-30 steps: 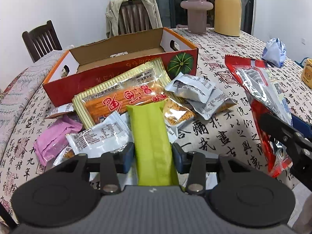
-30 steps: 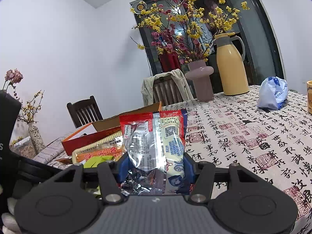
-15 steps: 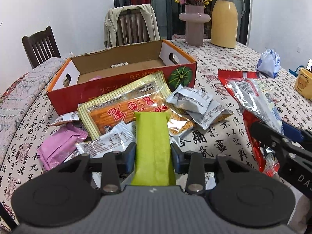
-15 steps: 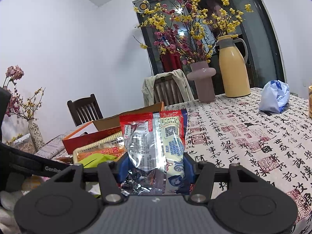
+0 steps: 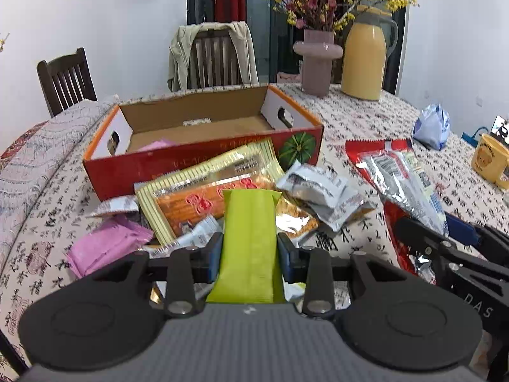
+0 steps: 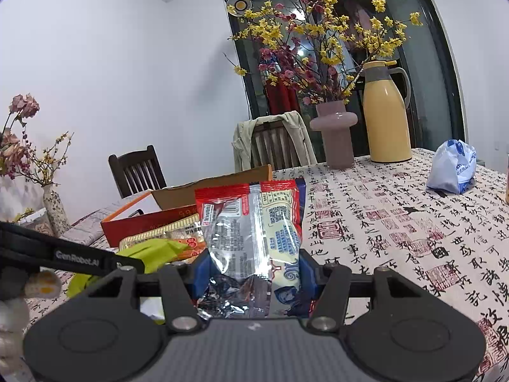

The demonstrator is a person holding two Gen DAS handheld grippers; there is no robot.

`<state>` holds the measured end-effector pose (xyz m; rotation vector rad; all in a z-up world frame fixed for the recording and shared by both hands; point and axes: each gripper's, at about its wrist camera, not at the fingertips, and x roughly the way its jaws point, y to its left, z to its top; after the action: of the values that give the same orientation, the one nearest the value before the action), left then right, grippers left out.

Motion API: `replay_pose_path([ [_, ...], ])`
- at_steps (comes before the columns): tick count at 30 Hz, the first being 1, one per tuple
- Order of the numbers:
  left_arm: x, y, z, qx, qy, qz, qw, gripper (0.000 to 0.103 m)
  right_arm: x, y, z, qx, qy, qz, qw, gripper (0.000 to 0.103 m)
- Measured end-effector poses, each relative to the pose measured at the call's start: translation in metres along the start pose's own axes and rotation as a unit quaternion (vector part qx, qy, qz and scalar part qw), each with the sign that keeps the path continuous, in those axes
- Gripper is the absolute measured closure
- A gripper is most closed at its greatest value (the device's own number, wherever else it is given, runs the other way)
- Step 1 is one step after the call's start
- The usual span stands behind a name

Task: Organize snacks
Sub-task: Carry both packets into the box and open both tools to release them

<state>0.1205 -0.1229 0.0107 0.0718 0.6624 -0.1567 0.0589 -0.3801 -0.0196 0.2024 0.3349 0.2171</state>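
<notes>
**Both grippers loaded; snack pile in front of open carton**

White walls and a dark-framed glass door close off the far side of the room. Two dark wooden chairs [image 5: 65, 81] stand at the far edge of the table [image 5: 366, 121], which is covered by a cream cloth printed with black calligraphy and red seals. At the far right stand a mauve ceramic vase of red and yellow blossom [image 5: 316, 60] and a yellow thermos jug with a grey lid [image 5: 364, 57].

The open red-and-orange cardboard carton with a green pumpkin print [image 5: 203, 137] sits at centre left. A pink packet lies inside it near the left end. Against its near wall lies a heap of snacks: a large yellow-striped packet with an orange panel [image 5: 210, 187], silver foil sachets [image 5: 318, 191] to the right, and a pink wrapped packet [image 5: 108, 245] at the near left.

The left gripper [image 5: 249, 250] is clamped on a plain lime-green flat packet [image 5: 249, 232], both blue pads pressing its edges; the packet is held above the heap, its far end pointing toward the carton.

The right gripper [image 6: 253, 270] is closed on a red-and-silver foil snack bag [image 6: 254, 232], held upright clear of the cloth, to the right of the carton.

A blue-and-white plastic bag [image 6: 453, 168] and a yellow mug [image 5: 488, 160] rest at the far right.
</notes>
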Motion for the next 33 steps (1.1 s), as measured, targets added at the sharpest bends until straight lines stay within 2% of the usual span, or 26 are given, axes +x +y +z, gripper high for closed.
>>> replay_pose_path([
  [8,-0.014,0.020,0.023,-0.021,-0.047,0.009,0.9986,0.067,0.010,0.012,0.020,-0.016,-0.011,0.004,1.000,0.048],
  [17,-0.017,0.050,0.068,-0.034,-0.104,0.043,0.9931,0.067,0.039,0.032,0.066,-0.046,-0.038,0.000,0.998,0.048],
  [24,-0.002,0.071,0.103,-0.037,-0.129,0.067,0.9887,0.067,0.082,0.044,0.102,-0.054,-0.037,0.001,0.998,0.048],
  [33,0.047,0.110,0.133,-0.078,-0.129,0.088,0.9848,0.067,0.169,0.059,0.137,-0.074,0.006,-0.001,0.997,0.048],
])
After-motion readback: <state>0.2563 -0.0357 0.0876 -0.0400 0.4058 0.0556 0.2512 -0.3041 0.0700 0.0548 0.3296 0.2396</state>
